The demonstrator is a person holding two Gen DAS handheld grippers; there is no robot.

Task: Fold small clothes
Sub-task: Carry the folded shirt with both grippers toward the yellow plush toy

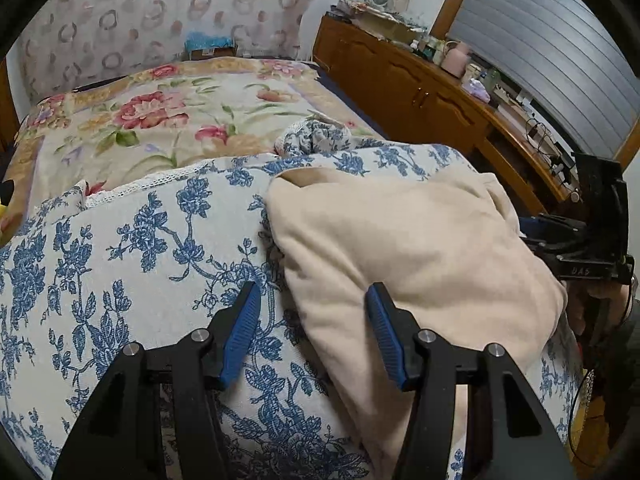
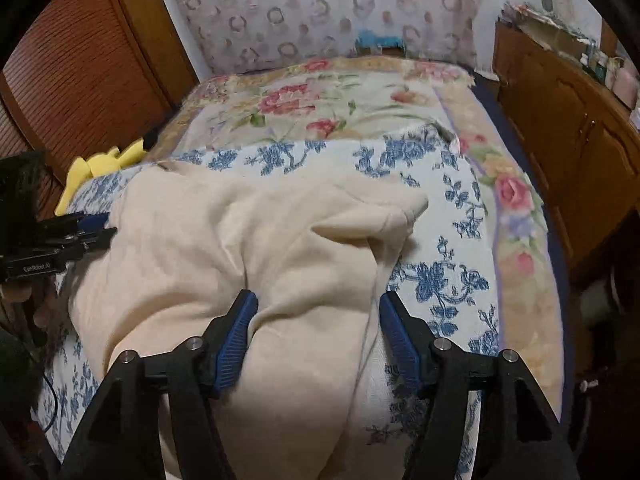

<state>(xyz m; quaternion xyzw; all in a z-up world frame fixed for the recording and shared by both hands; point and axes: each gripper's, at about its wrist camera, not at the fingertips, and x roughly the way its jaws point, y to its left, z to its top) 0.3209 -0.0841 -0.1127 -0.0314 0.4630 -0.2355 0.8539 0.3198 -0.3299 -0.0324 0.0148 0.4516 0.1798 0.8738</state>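
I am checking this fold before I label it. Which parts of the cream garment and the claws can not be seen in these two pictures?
- Cream garment, right wrist view: its near end is cut off by the bottom edge and covered by the right claw.
- Left wrist view: the garment's right edge hides the fingertips of the right claw.
- Right wrist view: the left claw is mostly cut off by the left edge.
- Garment type: folds hide its shape.

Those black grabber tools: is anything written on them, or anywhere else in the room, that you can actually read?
"CenRobot.AI": white lettering on the black body of the left gripper, seen from the right wrist view.
"DAS" or similar: raised letters on the right gripper, seen from the left wrist view; too faint to be sure.
Items on the wooden sideboard: any labels are too small and blurred to read.
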